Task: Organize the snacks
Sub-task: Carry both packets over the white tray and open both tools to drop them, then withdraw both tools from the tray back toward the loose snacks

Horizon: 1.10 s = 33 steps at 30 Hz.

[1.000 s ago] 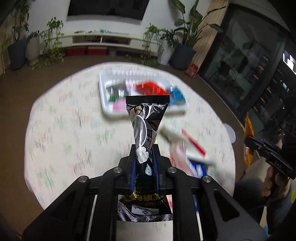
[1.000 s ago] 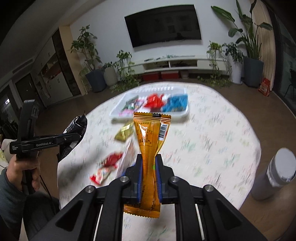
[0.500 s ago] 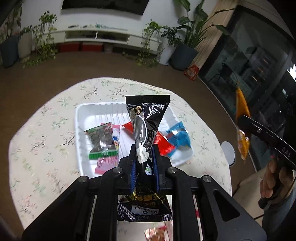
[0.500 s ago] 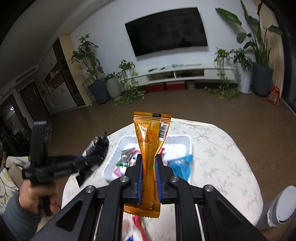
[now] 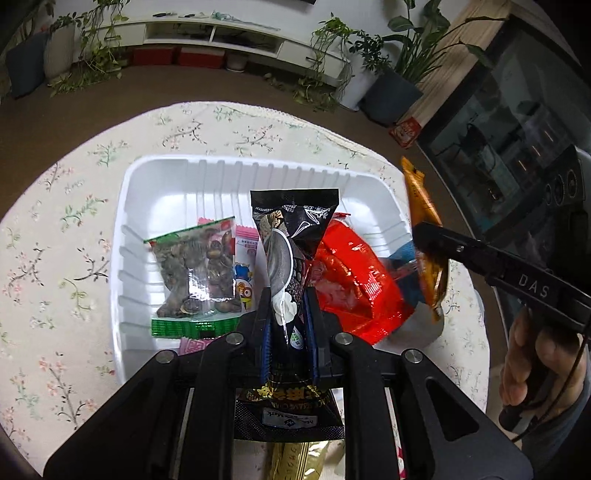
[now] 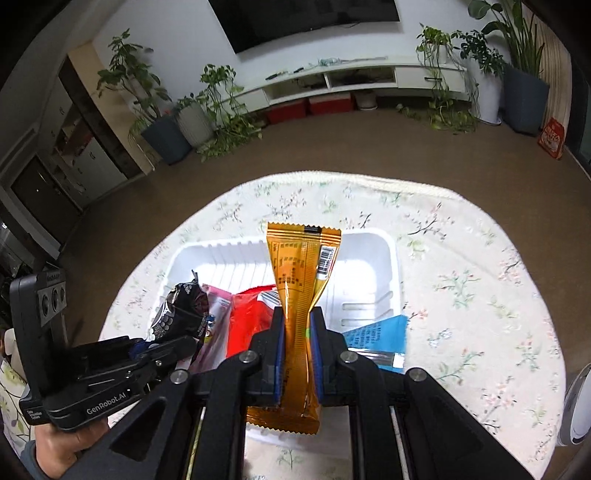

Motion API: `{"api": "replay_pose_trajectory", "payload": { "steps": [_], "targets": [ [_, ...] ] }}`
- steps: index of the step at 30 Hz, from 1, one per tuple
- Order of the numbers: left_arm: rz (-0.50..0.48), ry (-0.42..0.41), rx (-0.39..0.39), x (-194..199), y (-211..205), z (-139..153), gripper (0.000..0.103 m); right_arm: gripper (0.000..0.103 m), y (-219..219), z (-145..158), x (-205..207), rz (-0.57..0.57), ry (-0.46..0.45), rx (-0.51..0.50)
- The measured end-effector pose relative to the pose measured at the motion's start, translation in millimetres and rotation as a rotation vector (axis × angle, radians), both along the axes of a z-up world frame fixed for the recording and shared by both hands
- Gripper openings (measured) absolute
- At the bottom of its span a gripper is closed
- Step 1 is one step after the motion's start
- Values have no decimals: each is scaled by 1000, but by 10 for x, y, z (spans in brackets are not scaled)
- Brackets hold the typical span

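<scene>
While clamped between the left gripper's [image 5: 287, 325] jaws, the black packet [image 5: 291, 258] projects forward over the tray [image 5: 236, 177]. Right gripper [image 6: 297, 350] likewise pinches the orange packet [image 6: 301, 280] at mid-length.

A round tabletop [image 6: 461, 266] under a floral cloth stands on brown floor [image 6: 332, 147]. Along the white wall, a dark television [image 6: 306, 14] hangs above a low white media console [image 6: 332, 79], flanked by potted plants [image 6: 517, 55].

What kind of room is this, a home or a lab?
Most likely a home living room: a wall-mounted TV above a low white media shelf, potted plants along the wall, and a round table with a floral cloth.
</scene>
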<state>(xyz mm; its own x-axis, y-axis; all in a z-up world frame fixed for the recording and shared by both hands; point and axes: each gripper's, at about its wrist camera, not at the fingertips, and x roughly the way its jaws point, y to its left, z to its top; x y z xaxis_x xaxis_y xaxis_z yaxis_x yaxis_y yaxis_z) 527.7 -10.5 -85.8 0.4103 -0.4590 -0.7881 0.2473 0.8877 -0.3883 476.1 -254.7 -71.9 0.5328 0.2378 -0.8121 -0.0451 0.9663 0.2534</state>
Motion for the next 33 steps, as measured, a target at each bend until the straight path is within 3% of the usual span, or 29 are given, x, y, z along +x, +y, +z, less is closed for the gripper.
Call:
{"api": "replay_pose_trajectory", "payload": {
  "steps": [11,20,23,25,29,33],
  "targets": [
    [30,52,2,230,-86,-324,14,16,144,-244,137,4,56,-69],
    [55,35,20,200,-33,-276,16,31,158,-319,140,1,61,-82],
    [53,20,26,161,-44,-204,30,35,161,-301,139,-6,55,-86],
    [45,11,12,121,-50,-147,53,43,156,-272,131,-16,44,-88],
    [24,-19,45,50,-120,-22,59,49,127,-193,93,-33,25,-86],
    [18,-59,55,-68,-112,145,73,56,100,-95,25,-41,7,-76]
  ]
}}
